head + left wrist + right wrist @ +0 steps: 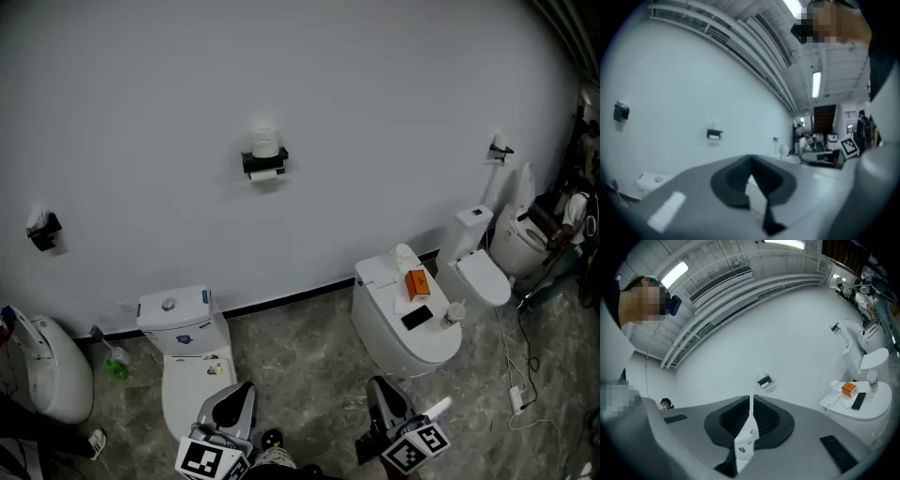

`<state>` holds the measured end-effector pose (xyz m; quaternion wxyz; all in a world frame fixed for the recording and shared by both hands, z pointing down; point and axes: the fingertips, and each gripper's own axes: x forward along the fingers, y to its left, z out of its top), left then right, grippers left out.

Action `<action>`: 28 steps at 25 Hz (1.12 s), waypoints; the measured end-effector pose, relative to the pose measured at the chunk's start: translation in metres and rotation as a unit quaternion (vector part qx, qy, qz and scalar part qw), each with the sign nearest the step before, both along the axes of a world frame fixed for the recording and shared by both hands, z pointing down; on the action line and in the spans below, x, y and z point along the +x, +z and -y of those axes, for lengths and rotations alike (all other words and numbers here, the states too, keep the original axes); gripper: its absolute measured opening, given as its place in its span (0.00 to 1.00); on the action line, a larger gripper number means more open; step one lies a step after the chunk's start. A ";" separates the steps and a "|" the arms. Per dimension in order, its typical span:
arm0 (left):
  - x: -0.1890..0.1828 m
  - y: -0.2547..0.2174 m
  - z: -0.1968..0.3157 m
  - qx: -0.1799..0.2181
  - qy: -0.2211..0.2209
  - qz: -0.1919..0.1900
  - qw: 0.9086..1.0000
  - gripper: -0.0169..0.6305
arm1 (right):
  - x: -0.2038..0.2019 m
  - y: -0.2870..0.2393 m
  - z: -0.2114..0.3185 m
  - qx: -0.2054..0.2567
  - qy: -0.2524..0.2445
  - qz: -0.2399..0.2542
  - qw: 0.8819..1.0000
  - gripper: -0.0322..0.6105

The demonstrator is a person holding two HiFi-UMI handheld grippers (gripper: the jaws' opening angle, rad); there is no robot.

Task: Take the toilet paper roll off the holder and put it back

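Left claw (751,165) and right claw (750,401) are closed, empty; seemingly only head view shows roll (265,141) clearly.

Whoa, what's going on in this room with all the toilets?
A person is holding two grippers low in front of them, the left gripper and the right gripper. Both are shut with nothing in them. The toilet paper roll sits on the black holder up on the wall, well away from both. Nothing is touching it yet.

Head view looks steeply down from above at the wall (375,112). Both gripper views sit low and well back, facing that wall; all three share the paper holder (265,161).
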<state>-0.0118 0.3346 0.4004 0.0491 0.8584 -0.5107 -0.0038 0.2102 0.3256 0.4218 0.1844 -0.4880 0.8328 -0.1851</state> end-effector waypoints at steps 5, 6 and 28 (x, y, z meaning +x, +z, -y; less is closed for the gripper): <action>0.002 -0.001 0.050 0.018 0.005 -0.001 1.000 0.02 | 0.000 -0.001 0.043 0.012 0.000 0.001 1.000 0.07; 0.002 0.001 0.062 0.020 0.007 -0.002 1.000 0.02 | -0.001 -0.001 0.052 0.014 0.000 0.000 1.000 0.07; -0.097 -0.030 0.441 0.053 0.031 -0.004 0.998 0.02 | -0.116 -0.032 0.430 0.049 -0.009 0.019 0.999 0.07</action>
